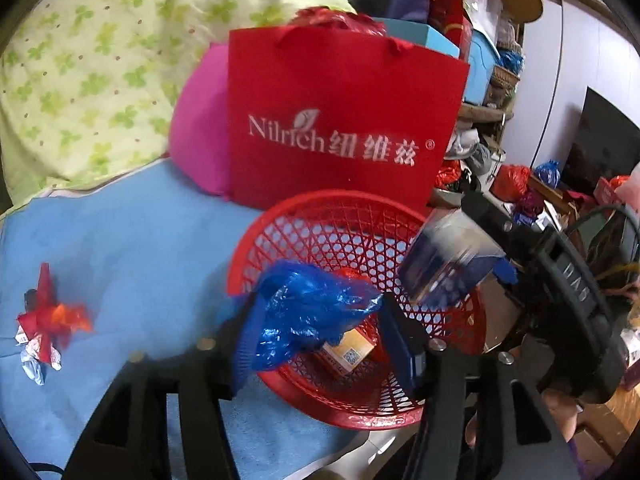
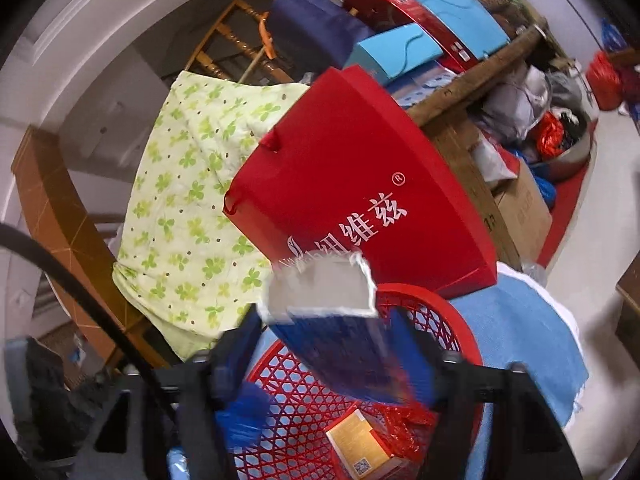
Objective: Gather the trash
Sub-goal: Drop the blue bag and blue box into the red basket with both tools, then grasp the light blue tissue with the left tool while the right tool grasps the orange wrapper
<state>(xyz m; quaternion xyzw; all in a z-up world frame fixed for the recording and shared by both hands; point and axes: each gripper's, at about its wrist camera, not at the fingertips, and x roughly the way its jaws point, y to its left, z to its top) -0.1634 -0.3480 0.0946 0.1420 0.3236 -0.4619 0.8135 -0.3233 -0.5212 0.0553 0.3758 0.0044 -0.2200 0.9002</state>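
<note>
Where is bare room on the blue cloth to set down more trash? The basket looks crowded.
The blue cloth lies bare between the crumpled wrappers, the pink cushion and the red basket. The basket end is crowded: both grippers, a blue plastic bag and a box hang over it.

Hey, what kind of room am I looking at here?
Probably a cluttered bedroom or storage room in a home: a clover-print quilt on a bed with a blue sheet, a wooden headboard, and stacked boxes and bags behind.
</note>
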